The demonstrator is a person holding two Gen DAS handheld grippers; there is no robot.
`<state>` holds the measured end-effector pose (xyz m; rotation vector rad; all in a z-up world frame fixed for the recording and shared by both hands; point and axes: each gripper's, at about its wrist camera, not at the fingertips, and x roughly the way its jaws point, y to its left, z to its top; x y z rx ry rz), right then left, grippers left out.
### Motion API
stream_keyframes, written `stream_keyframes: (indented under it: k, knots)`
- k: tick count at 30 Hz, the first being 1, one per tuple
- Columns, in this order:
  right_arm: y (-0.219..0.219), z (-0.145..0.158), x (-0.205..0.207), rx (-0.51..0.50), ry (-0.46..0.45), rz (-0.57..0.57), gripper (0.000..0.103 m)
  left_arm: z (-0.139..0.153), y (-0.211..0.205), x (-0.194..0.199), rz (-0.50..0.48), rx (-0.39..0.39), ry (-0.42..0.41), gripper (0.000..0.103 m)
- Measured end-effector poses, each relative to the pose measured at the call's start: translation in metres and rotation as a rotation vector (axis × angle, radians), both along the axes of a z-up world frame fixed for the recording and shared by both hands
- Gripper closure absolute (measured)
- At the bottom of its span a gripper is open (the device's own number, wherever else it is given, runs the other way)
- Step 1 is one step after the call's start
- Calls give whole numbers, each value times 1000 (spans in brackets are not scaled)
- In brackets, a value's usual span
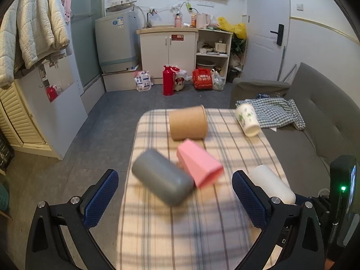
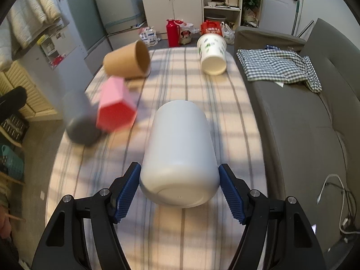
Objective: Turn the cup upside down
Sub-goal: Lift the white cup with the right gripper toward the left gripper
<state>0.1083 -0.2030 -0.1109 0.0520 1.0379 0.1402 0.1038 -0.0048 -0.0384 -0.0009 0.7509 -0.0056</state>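
Several cups lie on their sides on the striped table (image 1: 171, 236). A white cup (image 2: 180, 155) lies with its base toward me, between the blue pads of my right gripper (image 2: 179, 193); the pads sit at its sides, and I cannot tell whether they press it. It also shows in the left wrist view (image 1: 273, 183). My left gripper (image 1: 175, 199) is open and empty, just short of a grey cup (image 1: 162, 180) and a pink cup (image 1: 199, 166). A brown paper cup (image 1: 187, 122) and a printed white paper cup (image 1: 247, 119) lie farther back.
A grey sofa (image 2: 299, 121) with a checked cloth (image 2: 279, 66) runs along the table's right side. The floor drops away left of the table (image 2: 171, 236). Cabinets, a washer and a red flask (image 1: 167, 80) stand at the far wall.
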Motion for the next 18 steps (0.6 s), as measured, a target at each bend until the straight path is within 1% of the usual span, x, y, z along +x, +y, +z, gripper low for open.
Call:
stream_keyframes:
  k: [7, 10, 14, 18]
  knots:
    - [19, -13, -63, 34, 39, 45, 32, -22, 0, -48, 1, 0, 49, 0]
    - [34, -17, -77, 55, 49, 77, 32, -28, 2, -60, -2, 10, 59, 0]
    - [51, -21, -89, 53, 57, 123, 32, -34, 5, -69, 7, 17, 67, 0]
    - [53, -25, -91, 53, 61, 129, 32, -35, 9, -73, 14, 18, 70, 0]
